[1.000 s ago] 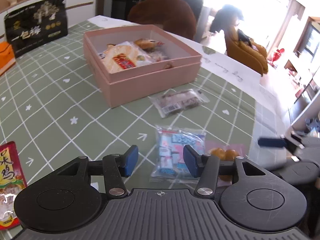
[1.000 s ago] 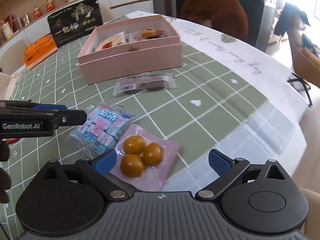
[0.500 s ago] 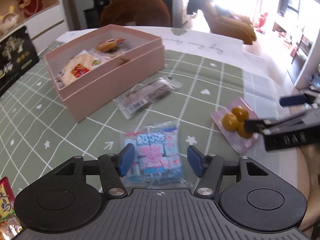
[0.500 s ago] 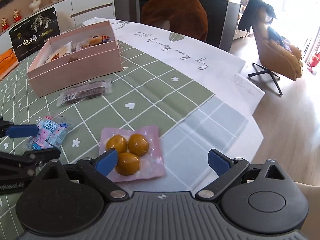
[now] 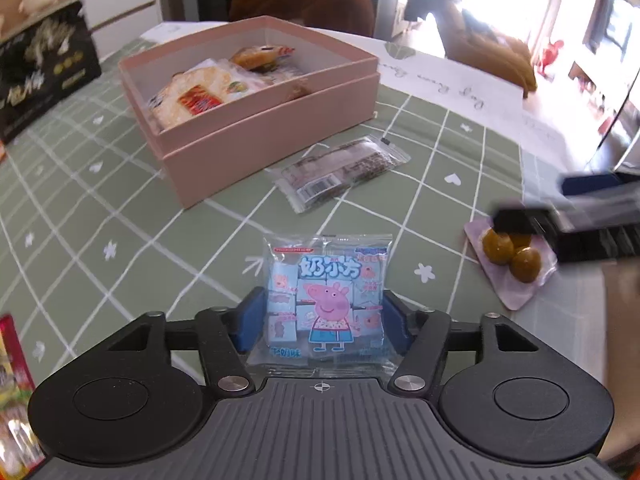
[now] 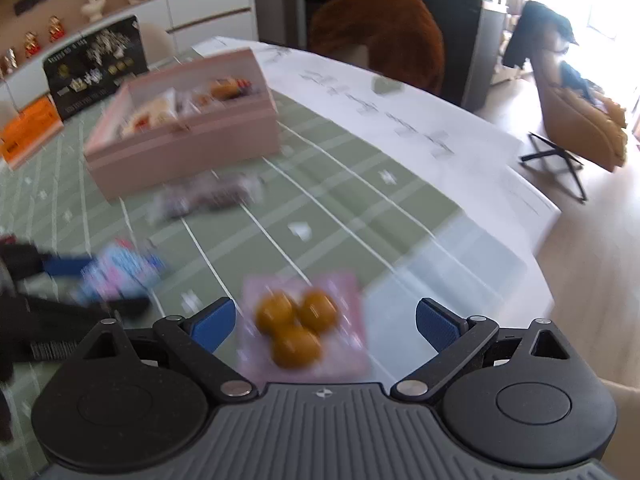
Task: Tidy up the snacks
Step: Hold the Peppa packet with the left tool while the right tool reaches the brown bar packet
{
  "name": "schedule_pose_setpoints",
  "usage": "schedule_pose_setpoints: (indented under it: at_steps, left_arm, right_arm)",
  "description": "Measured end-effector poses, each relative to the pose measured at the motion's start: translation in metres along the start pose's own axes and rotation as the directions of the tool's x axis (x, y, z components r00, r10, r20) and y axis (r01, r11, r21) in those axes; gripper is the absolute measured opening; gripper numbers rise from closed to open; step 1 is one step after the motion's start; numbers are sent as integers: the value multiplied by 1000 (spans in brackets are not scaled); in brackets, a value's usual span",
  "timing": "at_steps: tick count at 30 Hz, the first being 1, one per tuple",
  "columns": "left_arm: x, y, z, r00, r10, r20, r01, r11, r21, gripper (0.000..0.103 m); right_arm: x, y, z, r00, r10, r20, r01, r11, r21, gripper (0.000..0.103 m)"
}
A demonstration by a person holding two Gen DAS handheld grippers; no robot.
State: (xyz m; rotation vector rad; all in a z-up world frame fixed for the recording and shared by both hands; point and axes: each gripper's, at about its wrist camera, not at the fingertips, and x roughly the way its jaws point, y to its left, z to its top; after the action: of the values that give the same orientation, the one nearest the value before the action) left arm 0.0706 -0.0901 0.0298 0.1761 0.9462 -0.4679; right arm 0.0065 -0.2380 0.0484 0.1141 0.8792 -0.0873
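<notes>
Since the earlier frames, both grippers had closed in on their packets. Where the left gripper point(image 5: 322, 322) had hovered short of the clear blue-and-pink cartoon-pig candy packet point(image 5: 326, 300), its blue pads now stood on either side of that packet's near half; the jaws were opening and the pads were not seen to press on it. In its own blurred view, the right gripper point(image 6: 324, 322) had drifted over the pink pouch of three amber round sweets point(image 6: 298, 328), its fingers spread wide, well clear of the pouch's sides. Both packets lay flat on the green checked tablecloth point(image 5: 120, 240) toward the table's near edge, the pouch close to the right edge.

Farther in lay a clear wrapper of dark brown snack point(image 5: 340, 172), just in front of the open pink cardboard box point(image 5: 260, 120) that already held several wrapped snacks. A black printed bag point(image 5: 40, 80) stood at the far left edge, and a red snack packet point(image 5: 12, 392) lay at the near left edge.
</notes>
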Motion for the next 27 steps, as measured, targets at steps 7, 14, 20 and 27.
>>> schedule_pose_setpoints:
  at_steps: [7, 14, 20, 27]
  left_arm:
    - [-29, 43, -32, 993, 121, -2, -119, 973, -200, 66]
    - [-47, 64, -49, 996, 91, -6, -89, 957, -276, 66]
    - [-45, 62, -47, 994, 108, -11, -107, 954, -280, 66]
    - [-44, 54, -51, 990, 142, 3, -137, 961, -242, 66]
  right_arm:
    - [42, 17, 68, 999, -19, 42, 20, 999, -26, 83]
    - [116, 20, 105, 995, -38, -90, 40, 999, 17, 49]
    - [81, 53, 62, 979, 137, -153, -164, 969, -182, 52]
    - [59, 95, 53, 977, 196, -82, -212, 931, -299, 78]
